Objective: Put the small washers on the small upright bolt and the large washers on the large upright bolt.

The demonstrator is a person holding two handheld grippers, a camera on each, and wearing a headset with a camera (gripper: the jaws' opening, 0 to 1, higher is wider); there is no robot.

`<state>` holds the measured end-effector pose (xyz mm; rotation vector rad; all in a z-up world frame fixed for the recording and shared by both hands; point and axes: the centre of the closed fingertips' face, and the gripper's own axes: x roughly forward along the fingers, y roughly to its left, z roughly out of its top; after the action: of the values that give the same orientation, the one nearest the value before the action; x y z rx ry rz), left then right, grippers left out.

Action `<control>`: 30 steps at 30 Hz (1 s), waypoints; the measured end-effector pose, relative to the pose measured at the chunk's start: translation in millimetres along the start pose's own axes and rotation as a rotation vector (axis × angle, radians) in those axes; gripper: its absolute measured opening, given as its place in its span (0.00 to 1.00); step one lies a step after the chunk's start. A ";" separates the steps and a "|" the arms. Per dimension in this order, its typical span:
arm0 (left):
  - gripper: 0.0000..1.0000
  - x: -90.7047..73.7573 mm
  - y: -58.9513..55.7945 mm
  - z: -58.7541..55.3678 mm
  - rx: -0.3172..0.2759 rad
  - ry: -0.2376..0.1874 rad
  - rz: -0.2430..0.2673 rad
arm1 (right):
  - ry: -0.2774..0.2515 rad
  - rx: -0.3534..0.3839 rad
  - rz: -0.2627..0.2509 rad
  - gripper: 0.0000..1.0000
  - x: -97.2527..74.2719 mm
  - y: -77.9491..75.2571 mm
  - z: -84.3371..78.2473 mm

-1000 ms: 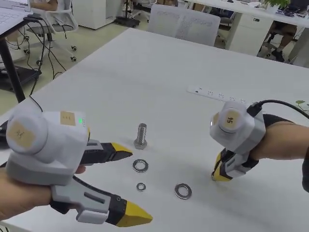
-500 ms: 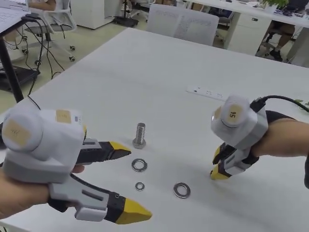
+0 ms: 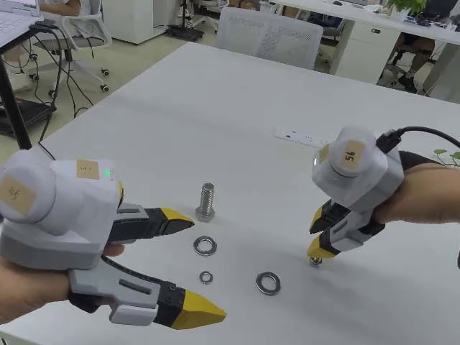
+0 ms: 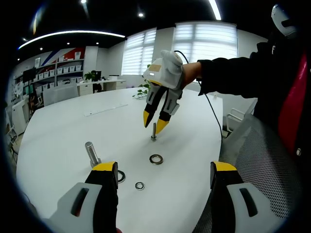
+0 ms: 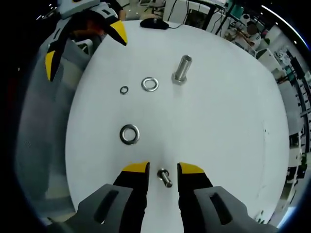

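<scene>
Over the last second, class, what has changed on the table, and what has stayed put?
The right hand-held gripper has opened its jaws and lifted slightly, apparently letting go of the small upright steel bolt, which stands free on the white table below them. The large upright steel bolt, the two large steel washers, the small steel washer and the open left hand-held gripper stayed as they were.
</scene>
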<state>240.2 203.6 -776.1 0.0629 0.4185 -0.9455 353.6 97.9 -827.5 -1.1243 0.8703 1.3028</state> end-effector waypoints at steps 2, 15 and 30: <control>0.77 0.3 0.5 0.4 0.001 -0.001 0.000 | -0.005 -0.013 -0.003 0.24 -3.1 1.3 5.8; 0.77 -0.2 1.8 2.7 0.006 -0.010 0.005 | -0.044 -0.106 0.025 0.24 -3.6 15.6 49.9; 0.77 -3.7 1.8 1.9 0.006 -0.013 0.014 | -0.054 -0.227 0.119 0.23 26.9 53.1 99.2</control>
<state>240.4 207.0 -773.3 0.0647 0.4028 -0.9326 293.2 196.4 -834.0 -1.2212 0.7723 1.5532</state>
